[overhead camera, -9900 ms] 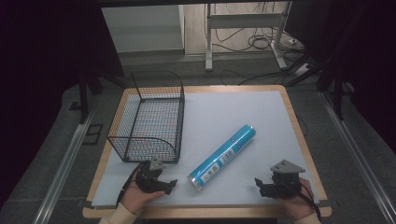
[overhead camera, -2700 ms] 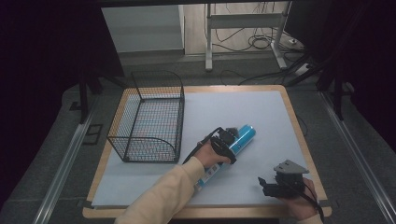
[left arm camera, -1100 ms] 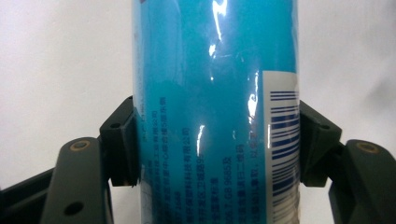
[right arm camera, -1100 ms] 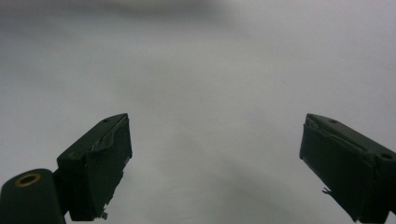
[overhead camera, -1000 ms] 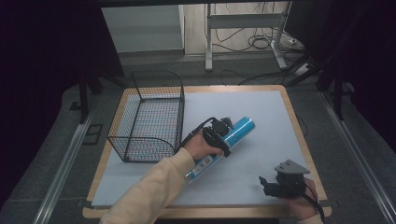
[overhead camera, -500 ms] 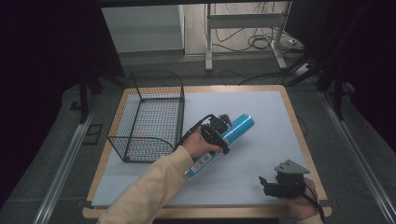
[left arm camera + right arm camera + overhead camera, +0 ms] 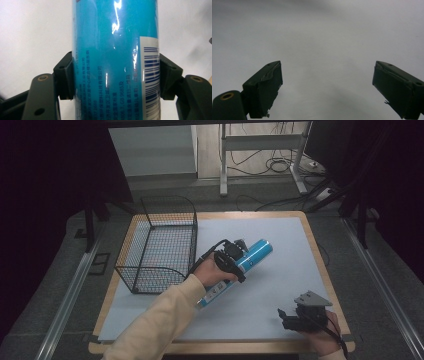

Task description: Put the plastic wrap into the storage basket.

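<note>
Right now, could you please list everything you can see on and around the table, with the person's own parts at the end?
blue tube: one, bright blue with a white barcode label, lying aslant mid-table, clamped across its body
wire basket: one, black, on the table's left side, nothing seen inside
white mat: one, covering the tabletop
table: one, light wooden edge
desk frame: one, white legs, on the floor beyond the table, cables beside it
left gripper: one, black, shut on the tube
right gripper: one, black, jaws open over the mat, at the near right corner
sleeve: one, cream, left forearm
</note>
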The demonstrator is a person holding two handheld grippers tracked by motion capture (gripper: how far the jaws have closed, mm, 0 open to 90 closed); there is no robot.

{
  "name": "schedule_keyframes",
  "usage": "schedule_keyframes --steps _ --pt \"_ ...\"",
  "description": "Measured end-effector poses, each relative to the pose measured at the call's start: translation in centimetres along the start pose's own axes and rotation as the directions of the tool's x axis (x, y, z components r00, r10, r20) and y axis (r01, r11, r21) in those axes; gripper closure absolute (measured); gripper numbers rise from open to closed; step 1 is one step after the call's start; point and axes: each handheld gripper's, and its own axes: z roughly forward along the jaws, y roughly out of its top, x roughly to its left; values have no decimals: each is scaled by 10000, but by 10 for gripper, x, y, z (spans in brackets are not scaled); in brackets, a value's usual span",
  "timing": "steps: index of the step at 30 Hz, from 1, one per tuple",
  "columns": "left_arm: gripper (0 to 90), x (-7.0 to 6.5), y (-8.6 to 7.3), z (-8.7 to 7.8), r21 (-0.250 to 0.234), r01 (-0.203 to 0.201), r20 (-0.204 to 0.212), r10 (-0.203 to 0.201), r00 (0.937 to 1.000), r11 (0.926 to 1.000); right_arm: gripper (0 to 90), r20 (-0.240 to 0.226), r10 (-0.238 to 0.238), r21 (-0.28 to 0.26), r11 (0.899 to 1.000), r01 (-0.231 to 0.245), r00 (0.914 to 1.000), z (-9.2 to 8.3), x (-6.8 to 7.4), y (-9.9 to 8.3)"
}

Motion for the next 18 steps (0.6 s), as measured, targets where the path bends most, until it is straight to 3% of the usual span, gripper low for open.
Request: schedule_keyframes --steps 7,18 --pt "314 2 3 -12 -327 106 -95 -109 9999 9994 95 13 4 -5 10000 -4 10000 0 0 0" --pt "314 3 6 -22 -356 -19 -183 12 9998 9994 95 38 -16 -1 10000 16 10000 0 0 0"
